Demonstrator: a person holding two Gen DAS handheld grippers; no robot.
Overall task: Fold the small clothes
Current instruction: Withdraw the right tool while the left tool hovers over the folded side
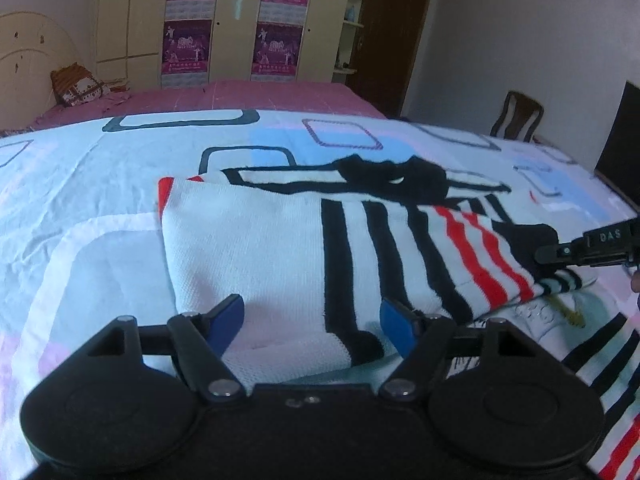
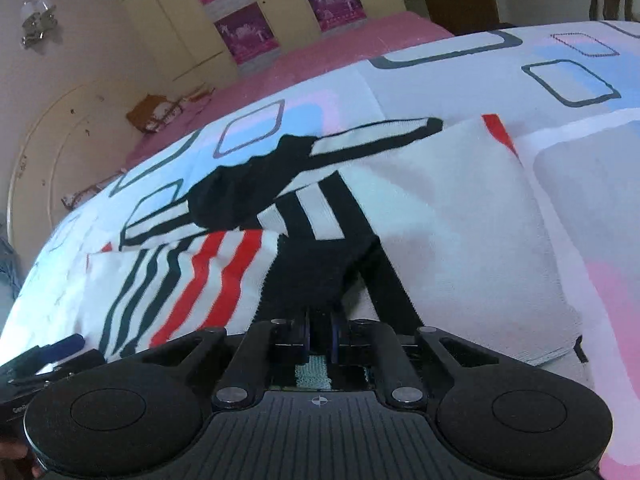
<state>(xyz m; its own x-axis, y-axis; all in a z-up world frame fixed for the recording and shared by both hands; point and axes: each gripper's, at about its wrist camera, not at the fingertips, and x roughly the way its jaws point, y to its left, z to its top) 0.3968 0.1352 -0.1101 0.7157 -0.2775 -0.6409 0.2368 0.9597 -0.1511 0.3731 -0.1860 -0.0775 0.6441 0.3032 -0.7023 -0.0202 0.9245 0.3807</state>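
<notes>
A small white garment [image 1: 256, 240] with black and red stripes lies partly folded on the patterned bed sheet [image 1: 80, 184]. My left gripper [image 1: 312, 320] is open, its blue fingertips [image 1: 230, 316] straddling the garment's near white edge. My right gripper [image 2: 320, 336] is shut on a black part of the garment [image 2: 316, 272] and shows in the left wrist view [image 1: 552, 256] at the right, over the garment's black and red striped end. The garment also fills the right wrist view [image 2: 448, 208].
A pink bedspread [image 1: 260, 98] covers the far part of the bed. A patterned pillow [image 1: 76, 86] lies by the headboard at the far left. Wardrobes with posters [image 1: 276, 20] stand behind. A wooden chair [image 1: 518, 116] stands at the far right.
</notes>
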